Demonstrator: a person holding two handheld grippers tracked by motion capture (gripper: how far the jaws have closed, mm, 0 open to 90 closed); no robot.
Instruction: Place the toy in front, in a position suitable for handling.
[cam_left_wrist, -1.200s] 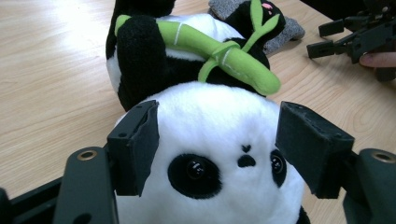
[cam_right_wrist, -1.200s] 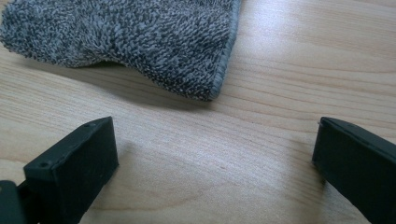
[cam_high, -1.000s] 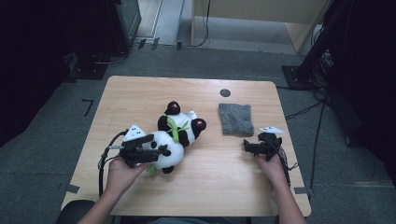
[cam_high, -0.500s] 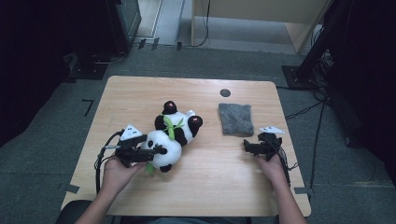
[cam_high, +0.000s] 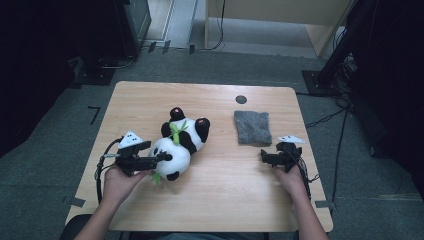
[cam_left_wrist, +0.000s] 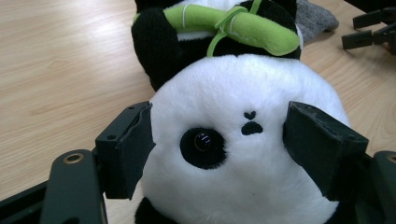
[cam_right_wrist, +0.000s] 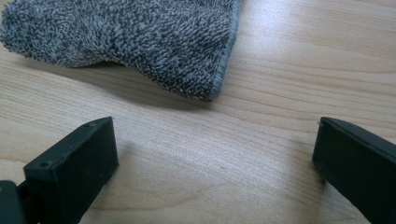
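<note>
Straddling the panda's (cam_left_wrist: 243, 140) white head, the left gripper's (cam_high: 161, 158) jaws have just been opening, pads beside its cheeks. Panda lies mid-surface (cam_high: 220, 200), edges far off. Right gripper (cam_high: 265, 159) rests, jaws apart, near the cloth (cam_right_wrist: 130, 42).

A toy panda (cam_high: 180, 145) lies left of the middle of the table (cam_high: 215, 210). A cloth (cam_high: 252, 127) lies well apart to its right, and a small round hole (cam_high: 241, 99) sits just behind the cloth.
</note>
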